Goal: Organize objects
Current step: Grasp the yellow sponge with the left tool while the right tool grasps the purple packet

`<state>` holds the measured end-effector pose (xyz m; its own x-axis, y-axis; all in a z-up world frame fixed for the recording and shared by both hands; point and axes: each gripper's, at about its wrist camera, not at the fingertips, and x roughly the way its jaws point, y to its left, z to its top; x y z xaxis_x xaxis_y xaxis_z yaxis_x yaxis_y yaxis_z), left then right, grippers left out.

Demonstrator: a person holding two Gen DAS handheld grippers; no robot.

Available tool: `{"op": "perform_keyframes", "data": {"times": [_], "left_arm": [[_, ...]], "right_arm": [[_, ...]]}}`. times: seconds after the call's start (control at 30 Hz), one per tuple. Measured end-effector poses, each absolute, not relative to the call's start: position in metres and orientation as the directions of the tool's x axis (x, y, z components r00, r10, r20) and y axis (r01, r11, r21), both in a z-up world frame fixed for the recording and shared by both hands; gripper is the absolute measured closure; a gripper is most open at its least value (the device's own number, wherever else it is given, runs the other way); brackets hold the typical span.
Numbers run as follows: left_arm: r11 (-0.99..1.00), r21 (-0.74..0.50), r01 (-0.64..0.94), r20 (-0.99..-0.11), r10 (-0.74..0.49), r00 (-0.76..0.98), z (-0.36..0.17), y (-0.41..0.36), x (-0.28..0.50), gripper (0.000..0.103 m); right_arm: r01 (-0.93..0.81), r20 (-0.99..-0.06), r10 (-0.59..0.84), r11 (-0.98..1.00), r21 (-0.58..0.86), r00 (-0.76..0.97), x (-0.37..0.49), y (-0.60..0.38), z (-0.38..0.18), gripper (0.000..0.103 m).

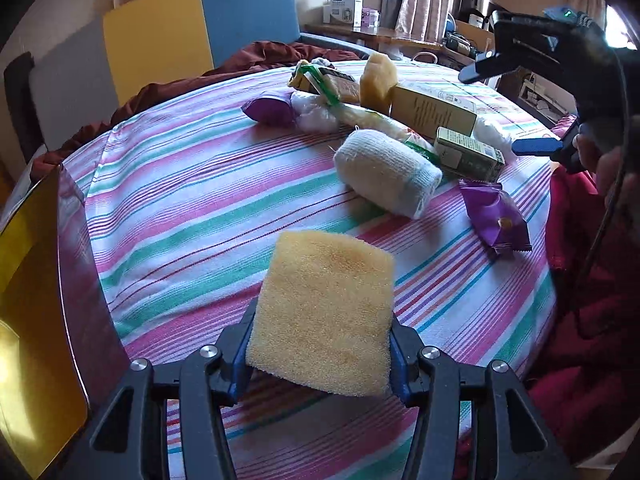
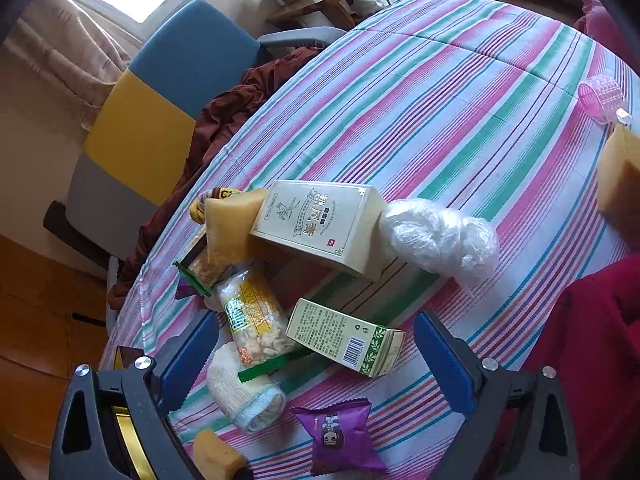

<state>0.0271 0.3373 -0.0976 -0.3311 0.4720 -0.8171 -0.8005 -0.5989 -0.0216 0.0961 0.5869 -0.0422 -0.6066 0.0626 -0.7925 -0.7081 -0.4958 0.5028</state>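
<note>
My left gripper [image 1: 320, 332] is shut on a yellow sponge [image 1: 324, 312], held above the striped tablecloth [image 1: 192, 208] near its front edge. Beyond it lies a pile: a rolled white sock [image 1: 386, 174], a purple snack packet [image 1: 496, 218], a small green box [image 1: 468, 154], a cream box [image 1: 432, 110] and a second sponge [image 1: 378, 80]. My right gripper [image 2: 316, 326] hangs open over that pile, its blue pads either side of the green box [image 2: 348, 336] and a cracker bag [image 2: 256, 324], touching neither. The right gripper [image 1: 508, 106] also shows at the upper right of the left wrist view.
A gold-coloured box [image 1: 32, 320] stands at the table's left edge. A plastic bundle [image 2: 440, 236] lies beside the cream box [image 2: 324, 224]. A pink hair roller [image 2: 602, 98] and another sponge [image 2: 620, 172] sit far right. A chair [image 1: 200, 28] with dark red cloth stands behind.
</note>
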Motion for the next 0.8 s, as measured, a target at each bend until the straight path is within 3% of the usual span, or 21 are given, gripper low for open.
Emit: {"op": "perform_keyframes", "data": {"times": [0.2,0.47,0.53,0.67,0.8], "left_arm": [[-0.597,-0.048,-0.801,-0.811,0.492,-0.318,-0.099,0.334,0.025,0.048],[-0.589,-0.056,-0.806,-0.796,0.514,-0.320,-0.099,0.328,0.024,0.046],[-0.587,-0.056,-0.808,-0.796,0.514,-0.319,-0.099,0.328,0.024,0.046],[-0.588,-0.059,-0.807,-0.800,0.511,-0.314,-0.099,0.329,0.024,0.046],[-0.592,-0.067,-0.803,-0.809,0.504,-0.304,-0.097,0.328,0.023,0.048]], "right_arm": [[-0.725,-0.897,0.038,-0.605,0.329,-0.440,0.080,0.556,-0.049,0.016],[-0.718,-0.943,0.007,-0.651,0.247,-0.331,0.079,0.519,-0.071,0.021],[-0.728,-0.955,0.023,-0.652,0.211,-0.297,0.078,0.516,-0.080,0.031],[-0.716,-0.964,0.105,-0.689,0.108,-0.246,0.075,0.504,-0.084,0.061],[-0.694,-0.963,0.121,-0.715,0.084,-0.242,0.074,0.495,-0.089,0.062]]}}
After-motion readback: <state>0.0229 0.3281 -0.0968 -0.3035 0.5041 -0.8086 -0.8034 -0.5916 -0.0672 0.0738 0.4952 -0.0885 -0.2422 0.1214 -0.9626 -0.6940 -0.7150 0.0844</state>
